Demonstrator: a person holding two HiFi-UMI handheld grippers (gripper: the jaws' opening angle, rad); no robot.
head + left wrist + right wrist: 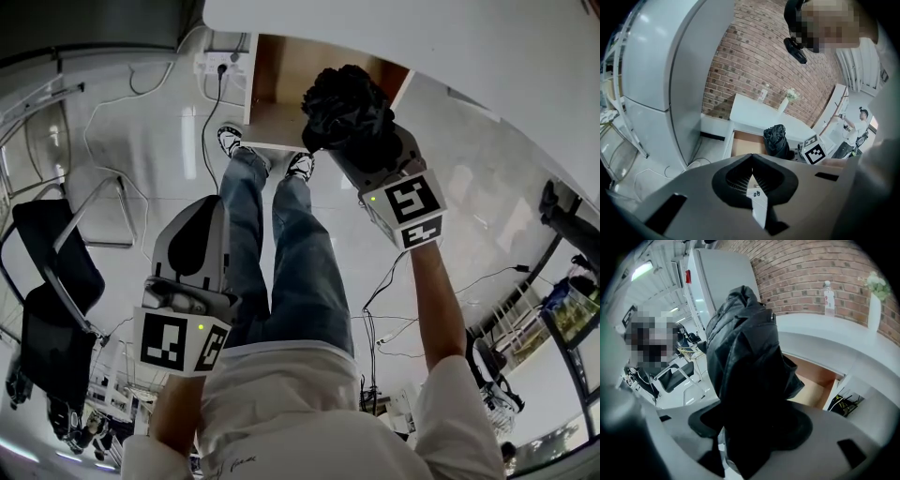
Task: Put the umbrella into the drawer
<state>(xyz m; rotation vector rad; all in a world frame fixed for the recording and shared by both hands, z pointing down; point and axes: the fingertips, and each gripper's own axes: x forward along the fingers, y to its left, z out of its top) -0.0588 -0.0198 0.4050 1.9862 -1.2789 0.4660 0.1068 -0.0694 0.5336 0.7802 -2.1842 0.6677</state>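
A folded black umbrella (347, 103) is clamped in my right gripper (361, 150), which is shut on its lower part. It hangs just above the front right of the open wooden drawer (272, 117) under the white counter. In the right gripper view the umbrella (743, 362) fills the middle, with the drawer (813, 385) behind it. My left gripper (202, 220) hangs low by the person's left leg, well away from the drawer. Its tips (751, 159) meet with nothing between them. From there I see the umbrella (777, 139) at the drawer (745, 143).
The white counter (450, 47) runs over the drawer; a bottle (828, 292) and a vase (874, 305) stand on it. A white refrigerator (661, 70) is left of the drawer. Black chairs (52, 272) and floor cables (220, 66) lie left. The person's legs (281, 244) stand before the drawer.
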